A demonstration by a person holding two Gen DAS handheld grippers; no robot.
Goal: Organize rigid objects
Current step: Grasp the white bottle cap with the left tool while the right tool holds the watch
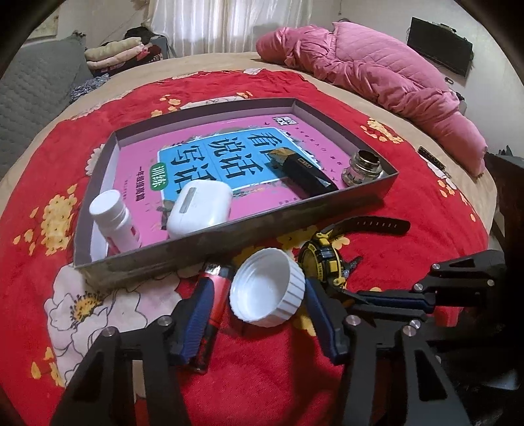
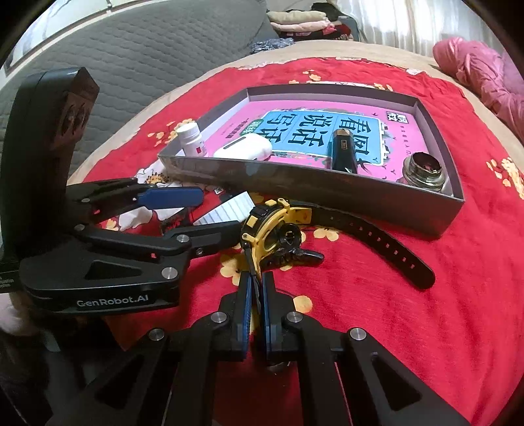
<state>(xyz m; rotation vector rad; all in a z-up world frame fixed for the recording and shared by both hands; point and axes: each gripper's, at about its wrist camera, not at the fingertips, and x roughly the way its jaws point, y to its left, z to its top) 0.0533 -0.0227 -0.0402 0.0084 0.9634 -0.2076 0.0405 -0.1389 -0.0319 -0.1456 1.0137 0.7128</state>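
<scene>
A red flowered blanket [image 1: 409,203] covers the bed, with a pink quilt [image 1: 376,65] bunched at the far side, folded clothes [image 1: 114,52] and pale curtains [image 1: 229,23] beyond. A shallow grey box [image 1: 229,229] sits mid-blanket, open red cloth all round it. Just before its near wall, the left gripper [image 1: 258,308] stands spread around a white cap [image 1: 267,290]; I cannot tell whether the pads touch it. The right gripper [image 2: 257,301] is pressed together on the strap of a yellow-black watch [image 2: 271,229] lying beside the cap.
</scene>
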